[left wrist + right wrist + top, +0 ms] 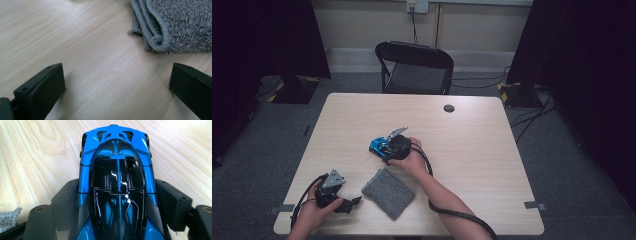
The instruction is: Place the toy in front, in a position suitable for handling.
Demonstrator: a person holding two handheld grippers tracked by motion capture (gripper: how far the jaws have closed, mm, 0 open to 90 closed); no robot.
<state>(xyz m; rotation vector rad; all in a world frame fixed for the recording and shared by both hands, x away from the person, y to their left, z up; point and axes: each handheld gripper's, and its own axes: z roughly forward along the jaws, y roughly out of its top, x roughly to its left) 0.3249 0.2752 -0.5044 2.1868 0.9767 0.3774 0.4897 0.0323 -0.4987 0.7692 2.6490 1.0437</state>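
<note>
- Near the middle of the wooden table (492, 150), seen from the high view, the right gripper (388, 149) sits over a blue toy car (378, 146), with the person's right hand (412, 159) behind it.
- Close to the near left corner, the left gripper (346, 204) rests in the left hand (314, 212), just beside a folded grey cloth (388, 193) that lies between the two arms.
- Behind the table stands a black folding chair (416, 67), well apart from the work; a small dark round cap (449, 108) sits in the far tabletop.
- Left gripper view: its jaws stand wide apart over bare wood, holding nothing, and the cloth (175, 25) lies ahead and to one side, its folded edge facing the jaws.
- Right gripper view: the jaws press against both flanks of the car (117, 187), gripping it around the cabin, nose pointing away along the table.
- Judged from this, the step is carrying or placing the car; the glossy, tapered body could slip forward, so a level, steady grip and a slow lift seem wise.
- A corner of the cloth (8, 217) lies near the right gripper, so a move towards the person may snag it; the trailing cable (452, 212) also wants slack.
</note>
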